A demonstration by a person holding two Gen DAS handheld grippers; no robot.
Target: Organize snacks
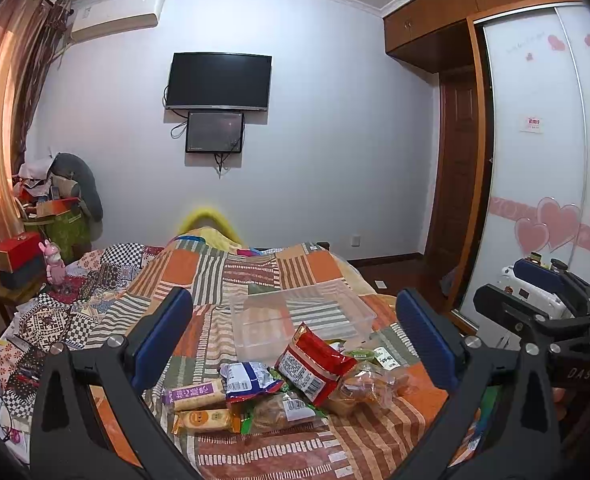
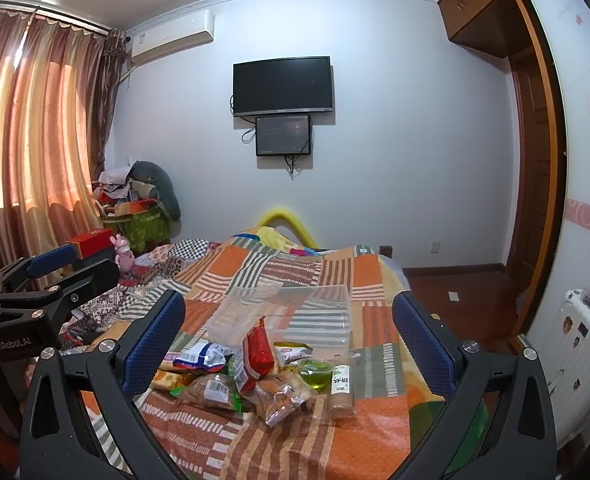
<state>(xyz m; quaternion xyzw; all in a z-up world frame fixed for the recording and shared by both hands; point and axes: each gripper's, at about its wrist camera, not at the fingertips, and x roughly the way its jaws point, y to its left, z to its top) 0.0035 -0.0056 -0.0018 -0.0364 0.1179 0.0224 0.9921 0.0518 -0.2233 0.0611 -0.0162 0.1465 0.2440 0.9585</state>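
We see the snacks heaped on the near part of a bed covered by a patchwork blanket (image 2: 295, 268). In the heap, a red packet (image 1: 313, 360) stands tilted against the near wall of a clear plastic bin (image 1: 301, 316), which sits just beyond the pile. A blue-and-white bag (image 1: 247, 380) lies left of the red packet, with a purple-wrapped biscuit roll (image 1: 193, 394) at the left edge of the pile. On the right side we find a green jelly cup (image 2: 314, 372) touching a slim brown stick pack (image 2: 341, 388).

Our left gripper (image 1: 295, 344) hovers above the pile with its blue pads spread wide, holding nothing. Our right gripper (image 2: 289, 344) hangs likewise, jaws wide apart and empty.

On the far wall hangs a dark television (image 2: 282, 86).
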